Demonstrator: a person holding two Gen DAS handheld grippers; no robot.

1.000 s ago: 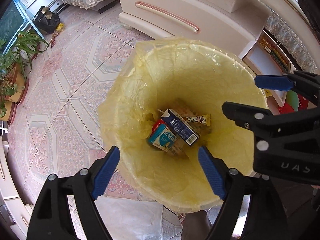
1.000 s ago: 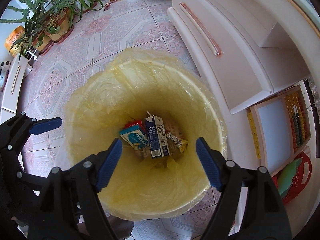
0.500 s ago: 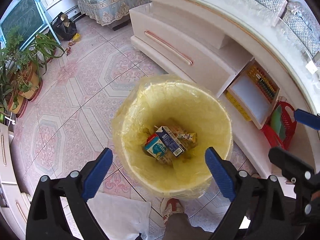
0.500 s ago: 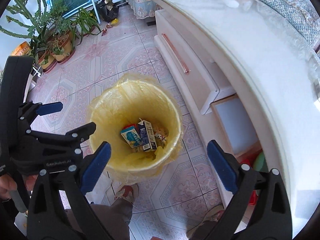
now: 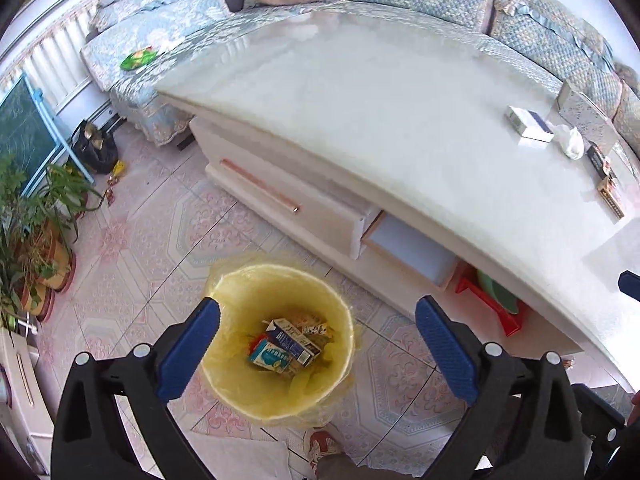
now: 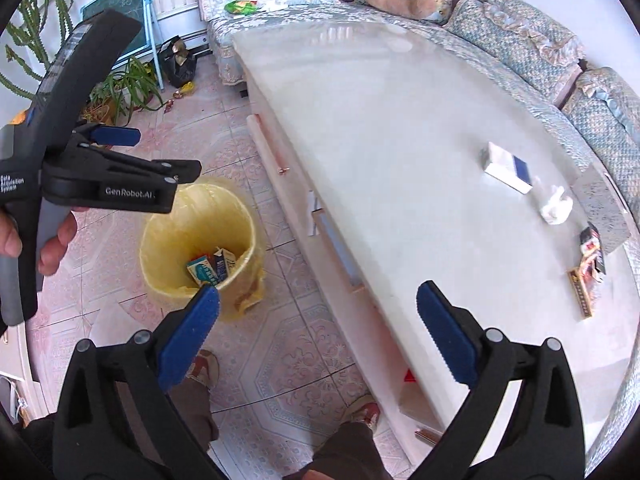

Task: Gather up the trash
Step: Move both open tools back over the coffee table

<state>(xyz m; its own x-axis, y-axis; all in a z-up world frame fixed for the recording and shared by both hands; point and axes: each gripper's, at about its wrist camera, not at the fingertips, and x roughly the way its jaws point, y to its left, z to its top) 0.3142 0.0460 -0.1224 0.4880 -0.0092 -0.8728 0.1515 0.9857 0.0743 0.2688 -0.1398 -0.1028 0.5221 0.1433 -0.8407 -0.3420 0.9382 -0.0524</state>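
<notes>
Hovering with the left gripper [image 5: 318, 304] high over the yellow-lined trash bin [image 5: 224, 380], pointing steeply down at it. Opening the jaws wide, with nothing between the blue pads [image 5: 188, 352]; seen from the left wrist, framing the bin's mouth between them, well above and apart from it. Looking straight down onto a dark blue carton [image 5: 294, 342] lying tilted at the bottom of the bin, touching a teal box [image 5: 270, 356] just beside it, with more wrappers underneath, too small to tell apart.

Holding the right gripper [image 6: 318, 290] spread fully open and empty too, hanging over the edge where the tiled floor [image 6: 280, 360] meets the white counter [image 6: 380, 120]. From the right wrist, placing the bin to the left of the jaws, beyond the left pad, standing on the floor just beside the counter's drawer front. Clasping the left gripper's handle in a hand [image 6: 48, 240] at the left edge of that view.

Showing, on the counter's far right part, well apart from both grippers: a white-and-blue box [image 6: 506, 168] lying flat, a crumpled tissue [image 6: 556, 206] just beside it, a few small packs [image 6: 592, 256] nearer the rim, and a long thin yellow box [image 6: 580, 294] next to those. Touching none of them with either gripper.
</notes>
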